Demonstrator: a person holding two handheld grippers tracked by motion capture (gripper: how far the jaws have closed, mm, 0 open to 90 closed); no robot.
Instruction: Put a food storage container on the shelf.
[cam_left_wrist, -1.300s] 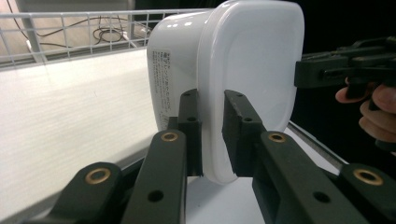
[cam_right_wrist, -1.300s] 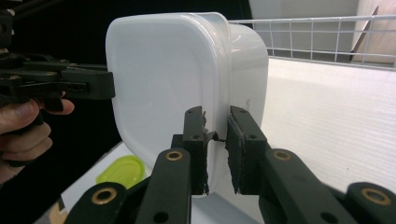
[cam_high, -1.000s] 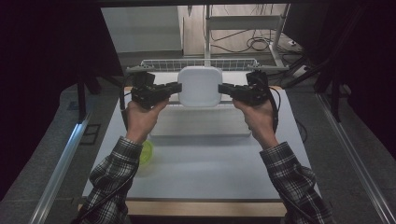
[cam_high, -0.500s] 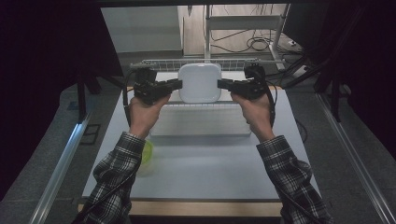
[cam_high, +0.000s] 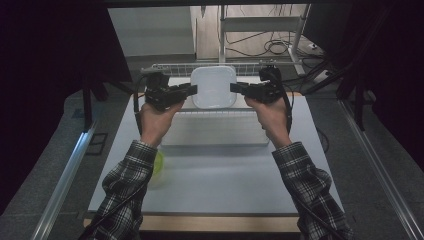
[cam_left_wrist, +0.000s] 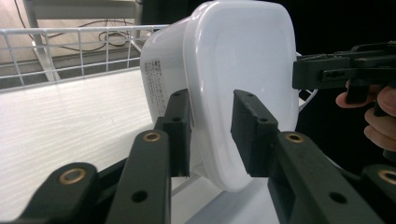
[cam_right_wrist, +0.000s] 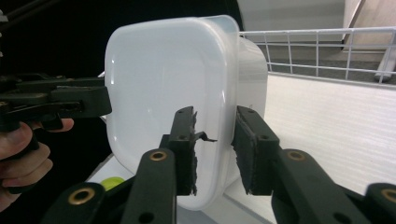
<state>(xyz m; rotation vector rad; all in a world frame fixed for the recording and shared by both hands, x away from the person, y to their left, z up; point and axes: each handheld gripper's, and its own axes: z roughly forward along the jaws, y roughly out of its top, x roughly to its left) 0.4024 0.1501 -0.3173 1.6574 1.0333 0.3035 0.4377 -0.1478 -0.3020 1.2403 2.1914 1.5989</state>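
Observation:
A white rounded plastic container (cam_high: 214, 87) stands on edge at the back of the table, its flat face toward the camera. My left gripper (cam_high: 191, 90) is at its left rim and my right gripper (cam_high: 234, 87) at its right rim. In the left gripper view the container's rim (cam_left_wrist: 219, 70) runs between my left gripper's (cam_left_wrist: 211, 95) jaws, which have just been opening; the pads stand slightly off it. In the right gripper view the rim (cam_right_wrist: 229, 70) likewise sits between my right gripper's (cam_right_wrist: 215, 114) jaws, which have also just been opening, with a gap showing.
A white ribbed tray (cam_high: 215, 132) lies under and in front of the container. A white wire rack (cam_high: 175, 69) runs along the far edge behind it. A yellow-green object (cam_high: 159, 163) lies half hidden under the left forearm. The near half of the white tabletop (cam_high: 220, 185) is bare.
Both hands and the container have shifted slightly toward the far rack. The container now stands a little more upright.

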